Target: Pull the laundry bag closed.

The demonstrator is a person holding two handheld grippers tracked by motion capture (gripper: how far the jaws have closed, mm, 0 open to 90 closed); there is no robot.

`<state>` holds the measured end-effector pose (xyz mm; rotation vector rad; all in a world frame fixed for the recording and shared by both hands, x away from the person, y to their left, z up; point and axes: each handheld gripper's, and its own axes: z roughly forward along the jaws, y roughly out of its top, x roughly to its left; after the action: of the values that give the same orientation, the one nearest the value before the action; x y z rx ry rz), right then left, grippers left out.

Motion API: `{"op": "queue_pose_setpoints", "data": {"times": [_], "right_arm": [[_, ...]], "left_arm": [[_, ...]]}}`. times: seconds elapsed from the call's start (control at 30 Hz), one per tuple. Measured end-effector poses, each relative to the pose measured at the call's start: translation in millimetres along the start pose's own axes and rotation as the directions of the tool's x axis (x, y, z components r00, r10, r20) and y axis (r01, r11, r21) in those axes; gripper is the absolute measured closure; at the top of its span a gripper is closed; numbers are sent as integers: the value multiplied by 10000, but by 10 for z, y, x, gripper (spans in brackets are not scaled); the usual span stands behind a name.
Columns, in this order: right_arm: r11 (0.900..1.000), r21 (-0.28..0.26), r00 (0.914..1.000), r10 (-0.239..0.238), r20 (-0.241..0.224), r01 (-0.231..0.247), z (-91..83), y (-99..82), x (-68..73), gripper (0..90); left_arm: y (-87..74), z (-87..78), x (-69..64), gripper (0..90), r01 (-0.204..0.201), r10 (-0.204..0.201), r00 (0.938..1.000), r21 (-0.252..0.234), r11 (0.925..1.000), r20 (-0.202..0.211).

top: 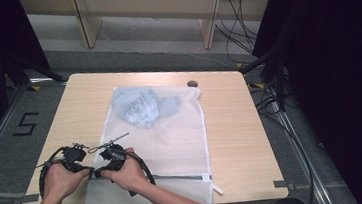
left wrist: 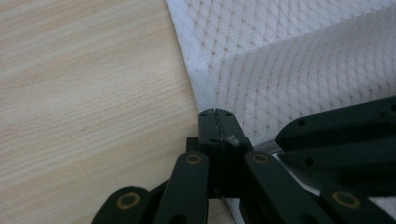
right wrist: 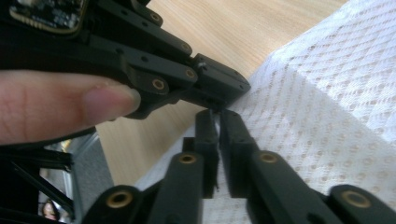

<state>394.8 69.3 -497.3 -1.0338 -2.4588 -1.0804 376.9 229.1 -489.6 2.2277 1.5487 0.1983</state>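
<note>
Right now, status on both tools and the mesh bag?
Left tool shut on white mesh laundry bag, left edge. Right tool nearly shut at same edge, grip unclear. Light blue garment inside. Nothing in the way.

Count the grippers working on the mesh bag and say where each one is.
2. The left gripper is at the mesh bag's near left edge, jaws shut on the mesh. The right gripper is right beside it, at the same edge.

Light wooden table (top: 231, 127) with a small dark round thing (top: 193, 84) – perhaps a cap – near its far edge
</note>
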Motion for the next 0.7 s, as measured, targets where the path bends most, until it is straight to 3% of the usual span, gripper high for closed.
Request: {"op": "queue_pose_setpoints", "data": {"times": [0.1,0.27,0.33,0.5,0.7], "right_arm": [[9995,54,9995,316,-54,-316,10,-4,7,812],[9998,127,9997,159,-163,-157,70,-27,9,802],[9992,232,9992,318,-245,-312,77,-31,19,815],[10000,57,10000,82,-35,-82,95,-19,15,832],[9996,-95,9996,266,-42,-267,65,15,4,783]], "left_arm": [[0,-1,-6,895,32,-32,10000,35,10000,-28],[-2,3,-11,895,112,-112,9999,0,9999,9],[-3,3,-14,895,140,-140,9999,2,9999,7],[-2,-1,-15,895,-2,2,10000,3,10000,-35],[-5,0,-17,895,77,-77,10000,-12,10000,-4]]}}
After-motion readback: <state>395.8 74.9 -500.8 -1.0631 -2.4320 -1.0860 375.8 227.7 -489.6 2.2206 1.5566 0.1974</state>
